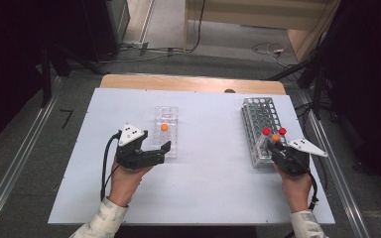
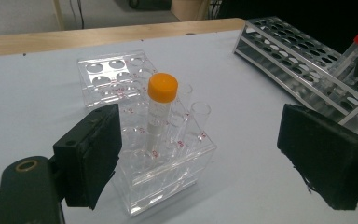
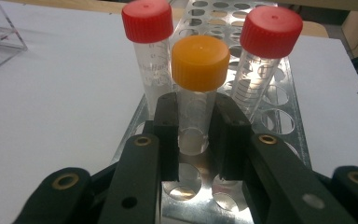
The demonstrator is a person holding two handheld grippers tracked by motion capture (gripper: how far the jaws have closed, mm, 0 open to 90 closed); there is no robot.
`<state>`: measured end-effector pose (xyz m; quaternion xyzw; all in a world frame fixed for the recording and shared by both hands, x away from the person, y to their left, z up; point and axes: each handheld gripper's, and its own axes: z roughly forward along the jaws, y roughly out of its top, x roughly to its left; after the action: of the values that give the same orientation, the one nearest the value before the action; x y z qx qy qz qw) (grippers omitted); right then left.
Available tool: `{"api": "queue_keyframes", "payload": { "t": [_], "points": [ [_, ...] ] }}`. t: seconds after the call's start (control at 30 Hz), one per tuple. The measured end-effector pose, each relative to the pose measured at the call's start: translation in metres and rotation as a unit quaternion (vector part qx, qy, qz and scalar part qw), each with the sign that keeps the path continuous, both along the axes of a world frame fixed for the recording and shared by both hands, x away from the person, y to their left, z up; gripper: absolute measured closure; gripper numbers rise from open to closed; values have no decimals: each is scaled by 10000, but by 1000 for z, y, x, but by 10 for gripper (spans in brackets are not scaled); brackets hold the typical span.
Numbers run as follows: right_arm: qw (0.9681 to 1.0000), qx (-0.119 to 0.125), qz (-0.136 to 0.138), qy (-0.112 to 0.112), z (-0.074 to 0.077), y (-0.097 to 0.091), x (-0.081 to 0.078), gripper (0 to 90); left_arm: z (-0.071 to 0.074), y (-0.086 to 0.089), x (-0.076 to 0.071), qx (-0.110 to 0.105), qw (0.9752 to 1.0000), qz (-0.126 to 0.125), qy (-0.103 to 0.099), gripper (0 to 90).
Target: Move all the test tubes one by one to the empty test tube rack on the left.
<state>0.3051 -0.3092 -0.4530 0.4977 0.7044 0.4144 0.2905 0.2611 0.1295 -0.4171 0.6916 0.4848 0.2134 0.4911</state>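
A clear acrylic rack [image 1: 167, 131] [image 2: 168, 168] stands mid-table with one orange-capped tube [image 1: 164, 127] [image 2: 161, 109] upright in it. My left gripper [image 1: 164, 151] [image 2: 198, 154] is open at the rack's near end, its pads on either side and apart from it. At the right, a metal rack [image 1: 259, 130] [image 3: 279, 121] holds two red-capped tubes [image 3: 147, 42] [image 3: 268, 46] and an orange-capped tube [image 1: 276, 138] [image 3: 198, 88] at its near end. My right gripper [image 1: 276, 148] [image 3: 196, 135] is shut on that orange-capped tube below its cap.
The table's wooden far edge [image 1: 193, 82] lies behind the white top [image 1: 213, 173]. Most holes of the metal rack are free. A second part of the clear rack [image 2: 109, 74] sits behind the first. Rails and cables run on the floor beside the table.
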Motion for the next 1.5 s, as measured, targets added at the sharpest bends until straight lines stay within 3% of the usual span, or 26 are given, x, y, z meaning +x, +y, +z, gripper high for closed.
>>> {"api": "queue_keyframes", "payload": {
  "t": [0.57, 0.93, 1.17, 1.5],
  "points": [
    [9979, 122, 64, -633, 51, -4, -27, 719, 1, 0, -1, -22, 10000, 10, -22, 144],
    [9982, 39, 378, -453, 52, 7, -36, 719, 1, 0, -1, -24, 10000, 4, -27, 144],
    [9959, 27, 762, -486, 57, 24, -48, 719, 1, 0, -1, -15, 10000, -5, -37, 147],
    [9921, 83, 1213, -307, 50, 50, -49, 719, 2, -1, -2, -12, 10000, -10, -49, 147]
  ]
}}
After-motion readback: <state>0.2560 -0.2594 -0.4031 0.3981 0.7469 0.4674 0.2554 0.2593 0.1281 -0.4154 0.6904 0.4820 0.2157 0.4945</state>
